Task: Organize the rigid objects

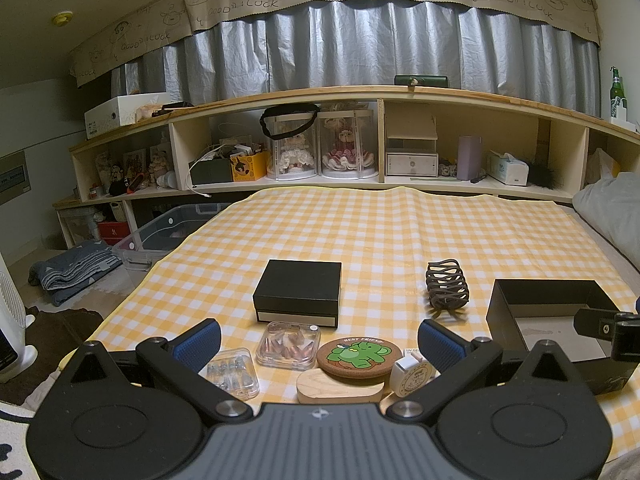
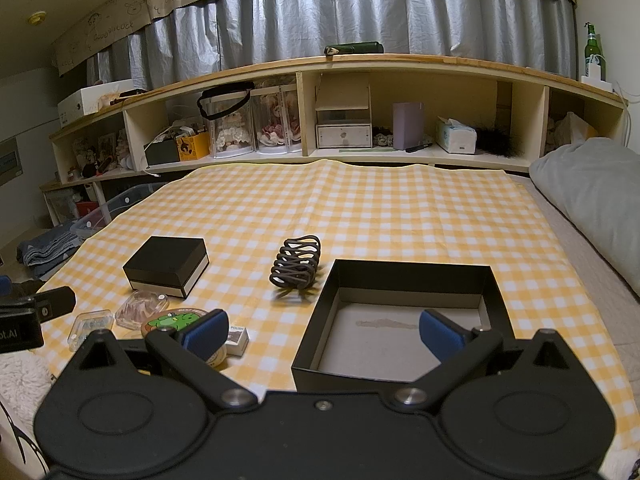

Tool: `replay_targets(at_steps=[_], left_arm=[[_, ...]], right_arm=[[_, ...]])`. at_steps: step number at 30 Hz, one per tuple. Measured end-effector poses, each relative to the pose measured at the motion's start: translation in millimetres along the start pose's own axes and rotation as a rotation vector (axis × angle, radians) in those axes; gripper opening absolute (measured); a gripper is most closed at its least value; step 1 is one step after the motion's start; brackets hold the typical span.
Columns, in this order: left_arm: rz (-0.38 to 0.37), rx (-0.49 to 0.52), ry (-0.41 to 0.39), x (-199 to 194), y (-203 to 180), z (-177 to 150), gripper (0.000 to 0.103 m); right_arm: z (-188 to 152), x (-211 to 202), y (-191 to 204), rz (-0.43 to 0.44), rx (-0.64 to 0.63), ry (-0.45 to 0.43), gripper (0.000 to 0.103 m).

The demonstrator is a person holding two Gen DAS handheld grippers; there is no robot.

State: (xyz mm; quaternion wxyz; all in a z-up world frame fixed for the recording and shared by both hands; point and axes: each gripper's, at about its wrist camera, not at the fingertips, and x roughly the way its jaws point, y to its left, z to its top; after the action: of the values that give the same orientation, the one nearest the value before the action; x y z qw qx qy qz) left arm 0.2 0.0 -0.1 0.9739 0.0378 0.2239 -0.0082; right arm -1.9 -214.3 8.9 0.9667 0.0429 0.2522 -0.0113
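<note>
On the yellow checked cloth lie a closed black box point(image 1: 298, 292), a dark hair claw point(image 1: 447, 284), a clear case of pink pieces point(image 1: 289, 345), a second clear case point(image 1: 234, 374), a round cork coaster with a green elephant point(image 1: 359, 357), a wooden block point(image 1: 338, 389), a small white round item point(image 1: 414, 376) and an open, empty black box point(image 1: 550, 320). My left gripper point(image 1: 318, 340) is open and empty above the small items. My right gripper point(image 2: 320, 334) is open and empty at the near left corner of the open black box point(image 2: 404, 320). The hair claw point(image 2: 298, 266) and closed box point(image 2: 166, 266) lie beyond.
A long wooden shelf point(image 1: 360, 96) with dolls, boxes and tissues runs behind the cloth. A grey pillow point(image 2: 596, 200) lies to the right. A clear plastic bin point(image 1: 168, 232) and folded fabric point(image 1: 74, 272) sit on the floor to the left.
</note>
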Motion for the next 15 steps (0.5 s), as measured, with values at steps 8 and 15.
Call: replay_targets(at_steps=[8,15], left_arm=[[-0.005,-0.001,-0.004,0,0,1,0.103],[-0.016,-0.019,-0.013,-3,3,4,0.103]], right_arm=[[-8,-2,-2,0.004,0.005,-0.010,0.103],[8,-11,-11,-0.015,0.026,-0.065,0.103]])
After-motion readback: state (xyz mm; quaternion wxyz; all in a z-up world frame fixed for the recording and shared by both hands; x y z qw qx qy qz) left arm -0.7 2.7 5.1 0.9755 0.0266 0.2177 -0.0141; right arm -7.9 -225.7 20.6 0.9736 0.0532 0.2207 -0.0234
